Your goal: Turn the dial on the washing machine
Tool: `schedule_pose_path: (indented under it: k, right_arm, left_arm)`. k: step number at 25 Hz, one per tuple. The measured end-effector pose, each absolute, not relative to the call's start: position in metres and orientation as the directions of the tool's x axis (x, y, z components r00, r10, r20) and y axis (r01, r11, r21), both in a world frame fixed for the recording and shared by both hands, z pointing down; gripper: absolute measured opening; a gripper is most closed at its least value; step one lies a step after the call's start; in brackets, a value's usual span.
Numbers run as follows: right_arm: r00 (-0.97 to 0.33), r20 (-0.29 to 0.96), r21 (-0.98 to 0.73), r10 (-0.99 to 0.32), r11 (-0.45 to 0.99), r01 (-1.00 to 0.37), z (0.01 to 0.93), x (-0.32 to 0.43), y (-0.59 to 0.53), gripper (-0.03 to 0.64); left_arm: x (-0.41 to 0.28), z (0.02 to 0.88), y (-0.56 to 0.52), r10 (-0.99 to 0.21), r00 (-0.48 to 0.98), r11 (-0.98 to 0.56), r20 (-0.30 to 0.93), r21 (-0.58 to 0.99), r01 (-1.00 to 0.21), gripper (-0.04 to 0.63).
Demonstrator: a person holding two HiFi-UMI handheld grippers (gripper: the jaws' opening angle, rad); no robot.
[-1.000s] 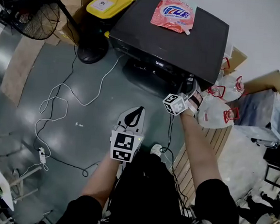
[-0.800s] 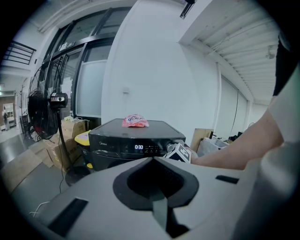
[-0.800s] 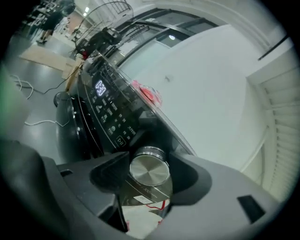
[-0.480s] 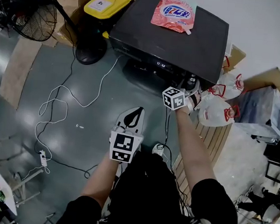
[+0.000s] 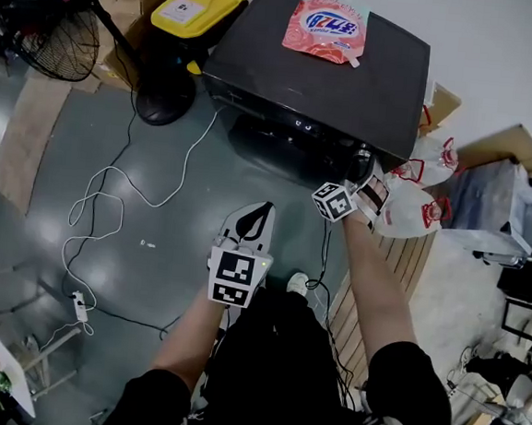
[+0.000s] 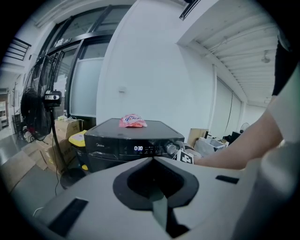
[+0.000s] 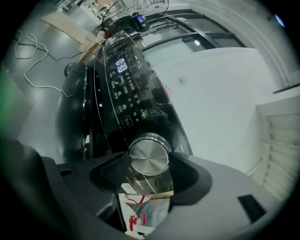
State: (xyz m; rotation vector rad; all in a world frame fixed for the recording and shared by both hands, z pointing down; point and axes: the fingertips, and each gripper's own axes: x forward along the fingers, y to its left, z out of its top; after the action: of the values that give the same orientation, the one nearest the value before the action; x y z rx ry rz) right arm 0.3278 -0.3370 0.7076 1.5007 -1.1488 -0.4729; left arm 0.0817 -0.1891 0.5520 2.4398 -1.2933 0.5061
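The black washing machine (image 5: 260, 63) stands ahead with a pink detergent pouch (image 5: 324, 22) on its top. Its silver dial (image 7: 149, 157) sits at the right end of the lit control panel (image 7: 123, 89). My right gripper (image 5: 364, 166) is at that corner. Its two jaws flank the dial and touch its rim on both sides, and they are just opening. My left gripper (image 5: 252, 222) hangs lower, in front of the machine's door, with its jaws shut on nothing. In the left gripper view the display (image 6: 138, 148) is lit and the dial (image 6: 172, 149) shows beside the right gripper's marker cube (image 6: 186, 158).
A standing fan (image 5: 55, 27) and a yellow-lidded bin (image 5: 191, 6) are left of the machine. White cables (image 5: 110, 193) trail over the grey floor. Tied plastic bags (image 5: 415, 206) and a wooden board (image 5: 386, 273) lie to the right, against the white wall.
The right gripper stayed at the dial while its marker cube shifted and turned, first left and up, then back to the right. The left gripper has not moved.
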Motion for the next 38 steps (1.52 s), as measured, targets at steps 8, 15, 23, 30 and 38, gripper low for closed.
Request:
schedule_pose_path:
  k: [8, 15, 23, 30, 38]
  right_arm:
    - [0.435, 0.344, 0.842, -0.832, 0.068, -0.535, 0.705, 0.327, -0.339, 0.275]
    - [0.426, 0.46, 0.656, -0.779, -0.024, -0.754, 0.706, 0.331, -0.338, 0.275]
    - [0.388, 0.48, 0.618, -0.787, -0.011, -0.786, 0.704, 0.331, -0.336, 0.274]
    - [0.353, 0.506, 0.56, -0.787, -0.011, -0.828, 0.703, 0.329, -0.337, 0.273]
    - [0.262, 0.576, 0.323, -0.774, -0.079, -0.943, 0.7, 0.329, -0.335, 0.273]
  left_arm:
    - [0.085, 0.554, -0.19, -0.709, 0.529, -0.544, 0.466, 0.115, -0.831, 0.012]
    - [0.08, 0.552, -0.192, -0.716, 0.515, -0.537, 0.471, 0.099, -0.837, 0.012]
    - [0.083, 0.548, -0.188, -0.721, 0.504, -0.531, 0.476, 0.088, -0.843, 0.012]
    - [0.089, 0.547, -0.186, -0.724, 0.497, -0.528, 0.479, 0.08, -0.845, 0.012]
    - [0.094, 0.547, -0.18, -0.724, 0.489, -0.526, 0.487, 0.068, -0.848, 0.012]
